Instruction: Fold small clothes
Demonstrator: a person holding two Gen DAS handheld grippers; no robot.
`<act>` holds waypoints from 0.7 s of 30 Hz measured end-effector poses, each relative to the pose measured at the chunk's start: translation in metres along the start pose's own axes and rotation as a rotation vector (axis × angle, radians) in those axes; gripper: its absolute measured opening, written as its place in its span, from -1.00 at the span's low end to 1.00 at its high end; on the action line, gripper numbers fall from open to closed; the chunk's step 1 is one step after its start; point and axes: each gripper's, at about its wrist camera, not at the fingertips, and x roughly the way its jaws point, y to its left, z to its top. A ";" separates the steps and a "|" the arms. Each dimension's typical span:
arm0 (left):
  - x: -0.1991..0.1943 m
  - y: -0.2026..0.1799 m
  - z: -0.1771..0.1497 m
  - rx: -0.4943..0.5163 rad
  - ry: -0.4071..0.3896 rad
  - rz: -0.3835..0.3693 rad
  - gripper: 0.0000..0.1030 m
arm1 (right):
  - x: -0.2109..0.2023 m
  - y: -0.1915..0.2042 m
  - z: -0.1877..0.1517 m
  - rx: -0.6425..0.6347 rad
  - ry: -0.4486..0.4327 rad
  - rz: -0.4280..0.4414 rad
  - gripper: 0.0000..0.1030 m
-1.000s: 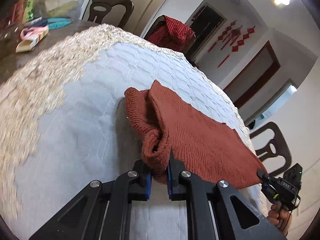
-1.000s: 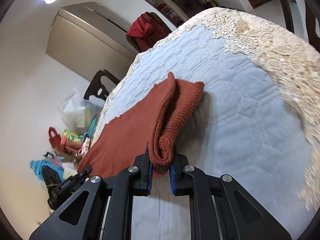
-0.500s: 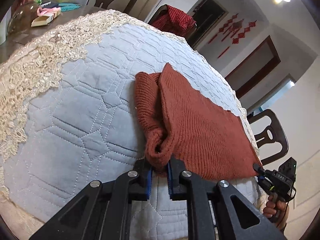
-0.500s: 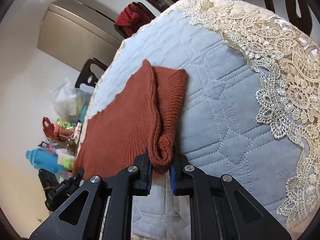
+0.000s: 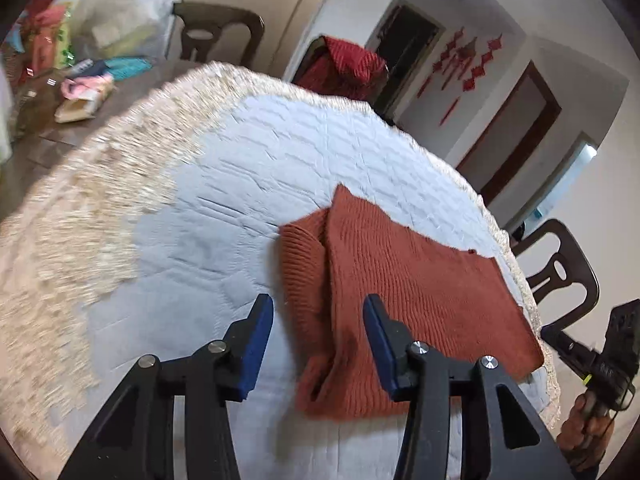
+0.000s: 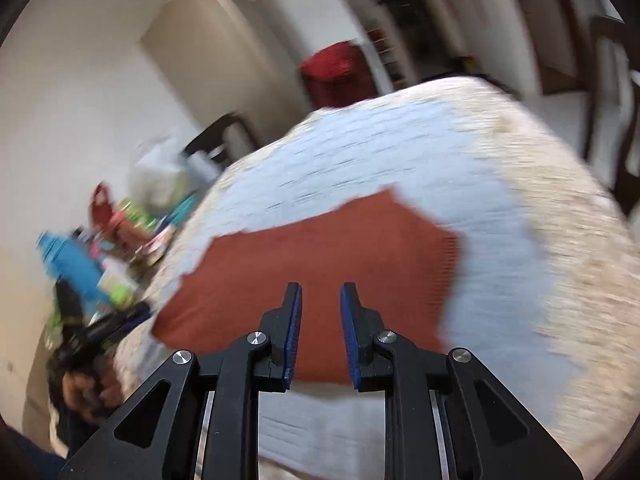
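A rust-red knitted garment [image 5: 404, 296] lies folded flat on the quilted blue cloth [image 5: 224, 216] of the round table. My left gripper [image 5: 318, 306] hovers just above its near left edge, jaws opening wide, pads clear of the knit. In the blurred right wrist view the same garment [image 6: 320, 264] lies under my right gripper [image 6: 320, 294], whose jaws are opening with a narrow gap and nothing pressed between the pads. The right gripper [image 5: 576, 348] also shows at the lower right of the left wrist view, held by a hand [image 5: 588, 432].
Cream lace [image 5: 80, 216] rims the tablecloth. Dark chairs [image 5: 560, 276] stand around the table, one draped with a red checked cloth [image 5: 344, 68]. Bags, bottles and small clutter [image 5: 76, 64] crowd the far left of the table.
Both grippers have let go of the rolled garment edge, which now lies flat on the table. The left jaws have spread wide. The right gripper has rolled and lifted back.
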 end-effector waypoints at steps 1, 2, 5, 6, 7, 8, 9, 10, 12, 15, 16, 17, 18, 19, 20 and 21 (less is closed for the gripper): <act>0.007 0.000 0.000 -0.004 0.017 0.005 -0.04 | 0.015 0.011 -0.001 -0.039 0.028 0.022 -0.61; 0.014 0.000 0.001 -0.005 0.030 0.008 -0.04 | 0.025 0.019 -0.002 -0.068 0.044 0.027 -0.61; 0.025 0.002 0.001 0.009 0.041 0.019 -0.03 | 0.058 0.039 -0.004 -0.136 0.110 0.048 -0.61; 0.026 0.001 0.001 0.018 0.034 0.020 -0.03 | 0.065 0.043 -0.005 -0.146 0.122 0.052 -0.61; 0.027 0.001 0.001 0.022 0.033 0.021 -0.03 | 0.077 0.045 -0.004 -0.158 0.139 0.046 -0.62; 0.028 0.002 0.002 0.020 0.032 0.019 -0.03 | 0.083 0.044 -0.005 -0.157 0.153 0.030 -0.62; 0.029 0.001 0.002 0.023 0.030 0.016 -0.03 | 0.091 0.042 -0.004 -0.150 0.169 0.010 -0.62; 0.030 0.001 0.002 0.029 0.030 0.016 -0.03 | 0.098 0.040 -0.002 -0.140 0.177 0.009 -0.65; 0.030 0.001 0.001 0.037 0.029 0.014 -0.03 | 0.108 0.036 0.007 -0.109 0.183 0.005 -0.72; 0.030 0.002 0.001 0.037 0.030 0.007 -0.03 | 0.115 0.038 0.017 -0.107 0.183 -0.026 -0.72; 0.030 0.002 0.001 0.035 0.029 0.003 -0.03 | 0.119 0.038 0.021 -0.105 0.186 -0.037 -0.72; 0.030 0.003 0.001 0.034 0.027 0.000 -0.03 | 0.122 0.038 0.025 -0.103 0.191 -0.045 -0.72; 0.030 0.003 0.001 0.035 0.025 -0.001 -0.03 | 0.127 0.038 0.028 -0.103 0.197 -0.056 -0.72; 0.030 0.002 0.001 0.037 0.024 -0.001 -0.03 | 0.130 0.036 0.030 -0.100 0.200 -0.065 -0.71; 0.031 0.001 0.000 0.041 0.024 0.001 -0.03 | 0.136 0.034 0.033 -0.091 0.209 -0.076 -0.70; 0.031 0.001 0.000 0.043 0.025 0.002 -0.03 | 0.142 0.032 0.036 -0.076 0.219 -0.081 -0.70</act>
